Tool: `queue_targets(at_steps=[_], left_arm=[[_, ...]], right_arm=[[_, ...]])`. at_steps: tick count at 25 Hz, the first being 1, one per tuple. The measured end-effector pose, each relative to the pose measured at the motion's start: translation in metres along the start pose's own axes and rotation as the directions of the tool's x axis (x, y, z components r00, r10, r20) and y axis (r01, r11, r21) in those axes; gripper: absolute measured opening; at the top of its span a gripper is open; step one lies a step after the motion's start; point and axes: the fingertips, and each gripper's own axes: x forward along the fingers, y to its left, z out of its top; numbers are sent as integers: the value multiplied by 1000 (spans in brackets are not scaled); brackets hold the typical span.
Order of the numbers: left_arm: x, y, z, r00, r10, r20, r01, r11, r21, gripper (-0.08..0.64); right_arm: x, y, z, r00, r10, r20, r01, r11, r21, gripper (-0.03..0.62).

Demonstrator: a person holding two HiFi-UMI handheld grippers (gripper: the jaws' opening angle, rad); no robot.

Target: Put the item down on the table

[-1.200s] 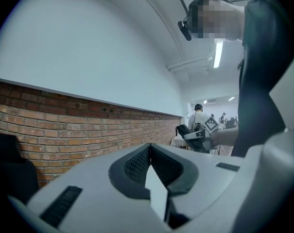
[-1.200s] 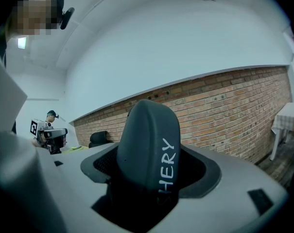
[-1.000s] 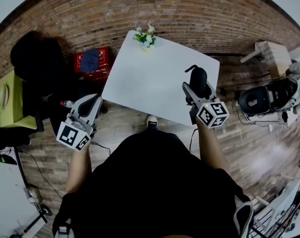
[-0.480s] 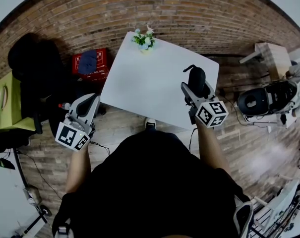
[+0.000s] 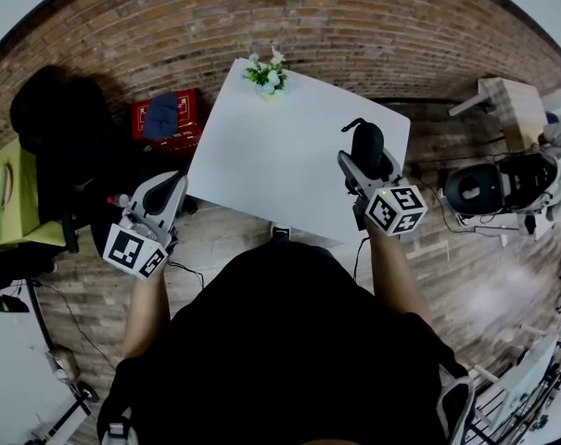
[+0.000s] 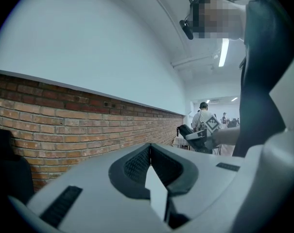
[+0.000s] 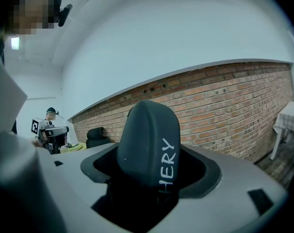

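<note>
Over the right side of the white table (image 5: 261,146), the right gripper (image 5: 362,160) pinches a dark, rounded item (image 7: 149,135) lettered "HERY" in white. Left of the table, the left gripper (image 5: 167,191) has its fingers pressed together, empty.

Hand-held gripper (image 6: 150,152) jaws together, brick wall (image 6: 64,110) beyond, white wall (image 6: 88,42) above

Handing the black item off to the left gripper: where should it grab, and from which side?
Likely best to take the black item by its rounded free end, which juts out past the jaws of the right gripper. Bring the left gripper in from beyond that tip; the rest sits buried between the jaws.
</note>
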Motion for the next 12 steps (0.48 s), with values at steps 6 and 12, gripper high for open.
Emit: queue_targets(at_steps=[6,12], left_arm=[[13,-3,-7,1000,-13,-22,13,1000,-10,12],[21,-2,-9,999,-13,-37,13,1000,-12,12]], right_arm=[[5,-9,-3,1000,6,-13,-6,1000,6,371],[16,-15,-1,1000,19,-23,-19,1000,-1,371]])
